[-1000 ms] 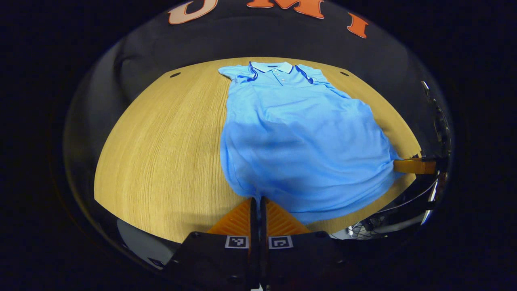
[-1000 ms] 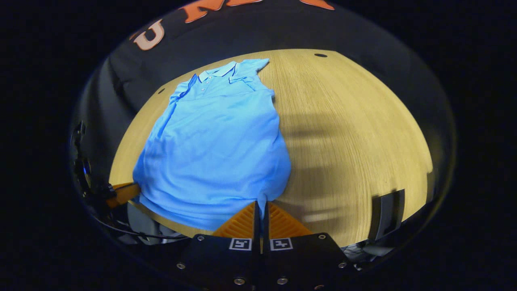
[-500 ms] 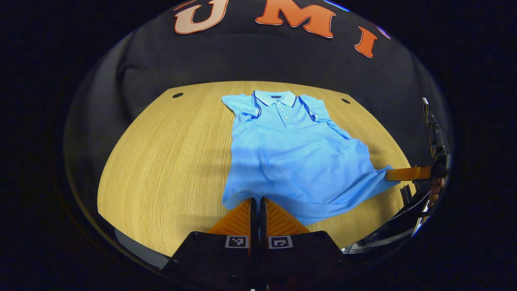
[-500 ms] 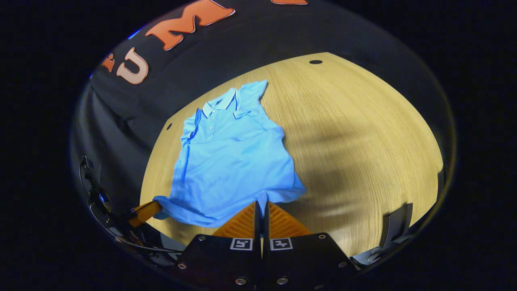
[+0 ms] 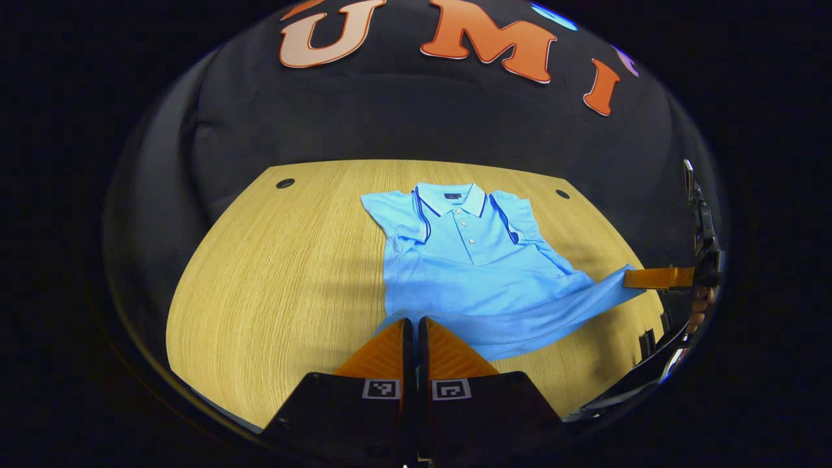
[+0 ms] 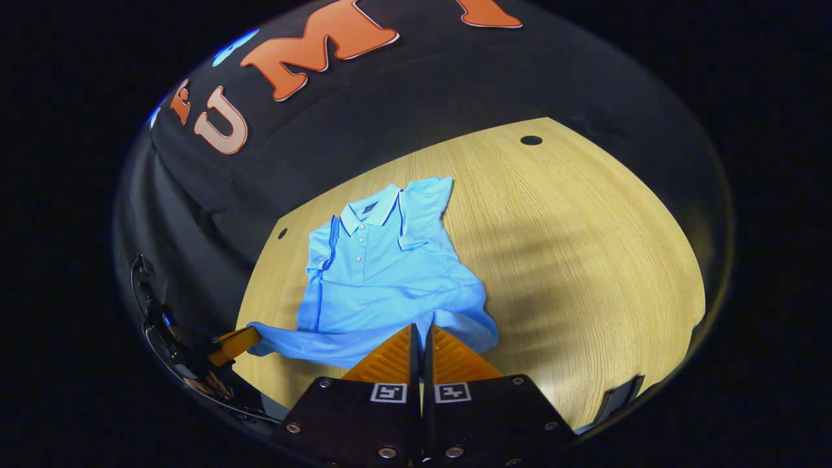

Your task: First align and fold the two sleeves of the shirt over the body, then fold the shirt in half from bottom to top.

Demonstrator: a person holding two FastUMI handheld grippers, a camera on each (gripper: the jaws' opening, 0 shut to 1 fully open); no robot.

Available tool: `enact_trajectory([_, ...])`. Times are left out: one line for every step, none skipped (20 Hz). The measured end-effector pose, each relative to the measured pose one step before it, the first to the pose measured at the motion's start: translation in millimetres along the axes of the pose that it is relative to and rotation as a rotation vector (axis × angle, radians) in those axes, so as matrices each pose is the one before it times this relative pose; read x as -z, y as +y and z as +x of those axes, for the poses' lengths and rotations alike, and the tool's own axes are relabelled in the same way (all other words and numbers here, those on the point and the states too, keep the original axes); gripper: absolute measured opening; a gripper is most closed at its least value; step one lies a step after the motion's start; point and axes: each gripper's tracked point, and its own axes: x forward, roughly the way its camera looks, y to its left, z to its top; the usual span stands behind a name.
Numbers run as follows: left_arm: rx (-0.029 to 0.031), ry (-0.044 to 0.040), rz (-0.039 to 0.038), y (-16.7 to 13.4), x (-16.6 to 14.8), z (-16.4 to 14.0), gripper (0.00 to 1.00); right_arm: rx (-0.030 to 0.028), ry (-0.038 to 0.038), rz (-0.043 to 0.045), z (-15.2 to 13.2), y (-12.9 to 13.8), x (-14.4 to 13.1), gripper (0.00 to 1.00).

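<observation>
We see both grippers' jaws clenched on the soft blue polo shirt [image 5: 468, 273] hem above the wood-grain tabletop [image 5: 279, 273]; right gripper view adds sleeve [image 6: 426, 205] fold.

Recording booth: black cloth wall [image 5: 416, 123], wooden table [image 5: 273, 273].

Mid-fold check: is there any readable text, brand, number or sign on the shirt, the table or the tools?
No text here can be read.
Neck label inside the collar of the shirt: a dark patch, too small to read.
Coded markers on the left tool: black-and-white square patterns, no words or numbers.
Right tool: the same kind of square patterns, no words.
Table: bare wood grain, no writing.
</observation>
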Motion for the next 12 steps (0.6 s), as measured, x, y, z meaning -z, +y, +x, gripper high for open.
enact_trajectory([0.00294,-0.00206,0.00675,1.91,-8.24,4.43,0.04,-0.00202,-0.01198,-0.00162,1.13,1.39,-8.63,0.02])
enact_trajectory([0.00034,-0.00533,0.00799,2.56,-8.36,3.14,0.04,-0.00376,-0.00109,0.00114,4.22,3.64,-8.24,0.01])
enact_trajectory([0.00104,-0.00451,0.00717,1.95,-8.78,3.88,0.04,-0.00387,-0.00234,0.00766,4.3,3.71,-7.29,0.02])
enact_trajectory([0.00348,-0.0077,0.0022,2.0,-8.27,4.85,0.04,-0.00354,-0.00553,0.00636,4.74,3.3,-8.66,0.02])
enact_trajectory([0.00561,-0.00595,-0.00088,1.3,-9.48,4.26,0.04,0.00027,-0.0091,-0.00053,3.31,1.63,-8.25,0.01])
enact_trajectory([0.00753,-0.00338,-0.0007,1.07,-8.53,5.86,0.05,0.00227,-0.01105,-0.00471,3.65,1.25,-10.14,0.02])
enact_trajectory([0.00399,-0.0023,-0.00025,1.73,-8.88,6.26,0.04,0.00172,-0.00926,-0.00583,4.65,2.14,-8.08,0.01])
enact_trajectory([0.00445,-0.00439,0.00043,2.6,-9.03,5.34,0.04,0.00138,-0.00835,-0.00455,5.34,2.47,-9.38,0.01])
enact_trajectory([0.00184,-0.00739,0.00194,2.64,-9.89,5.77,0.04,0.00095,-0.00858,-0.00387,3.92,1.11,-9.82,0.01])
enact_trajectory([0.00299,-0.00702,0.0003,2.35,-9.58,6.54,0.04,0.0019,-0.00995,-0.00208,5.83,1.55,-10.64,0.01])
enact_trajectory([0.00399,-0.00474,-0.00268,2.8,-9.38,6.24,0.04,0.00117,-0.00503,0.00141,5.48,0.97,-7.64,0.01])
enact_trajectory([0.00585,-0.0047,-0.00296,1.65,-9.03,8.82,0.04,0.00232,-0.00745,0.00242,6.55,1.12,-9.02,0.01])
